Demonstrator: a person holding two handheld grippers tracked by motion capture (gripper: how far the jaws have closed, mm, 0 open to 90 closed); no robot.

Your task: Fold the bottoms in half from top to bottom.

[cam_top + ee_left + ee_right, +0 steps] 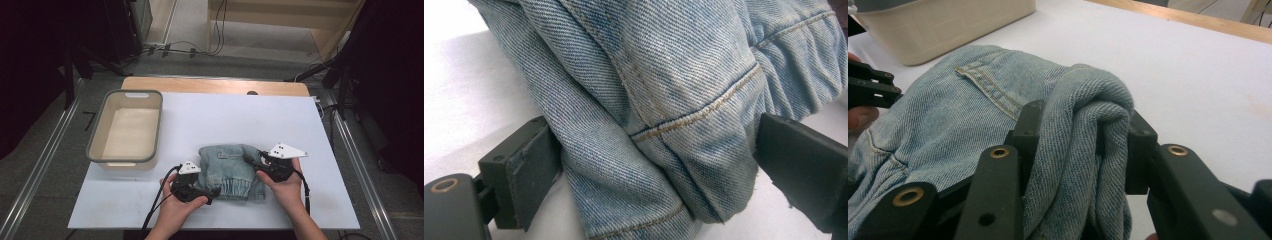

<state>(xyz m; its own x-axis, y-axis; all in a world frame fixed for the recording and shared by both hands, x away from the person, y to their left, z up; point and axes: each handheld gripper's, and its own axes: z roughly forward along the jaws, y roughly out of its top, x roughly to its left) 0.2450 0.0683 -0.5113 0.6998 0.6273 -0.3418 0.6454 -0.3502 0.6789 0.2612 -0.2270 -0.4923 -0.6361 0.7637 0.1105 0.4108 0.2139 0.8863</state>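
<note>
A folded light-blue denim garment [230, 170] lies on the white table [240, 120] near its front edge. My left gripper [214, 193] sits at the garment's lower left corner. In the left gripper view its jaws [656, 165] stand on either side of a thick folded edge of denim [649, 100], and both pads touch the cloth. My right gripper [251, 161] is at the garment's right side. In the right gripper view it [1083, 135] is shut on a bunched fold of denim [1083, 115] that stands up between the pads.
A beige tub with a grey rim [159, 125] stands at the left of the table, also seen as the tub [948, 25] in the right gripper view. A wooden edge [215, 85] runs along the table's far side. Cables lie on the floor beyond.
</note>
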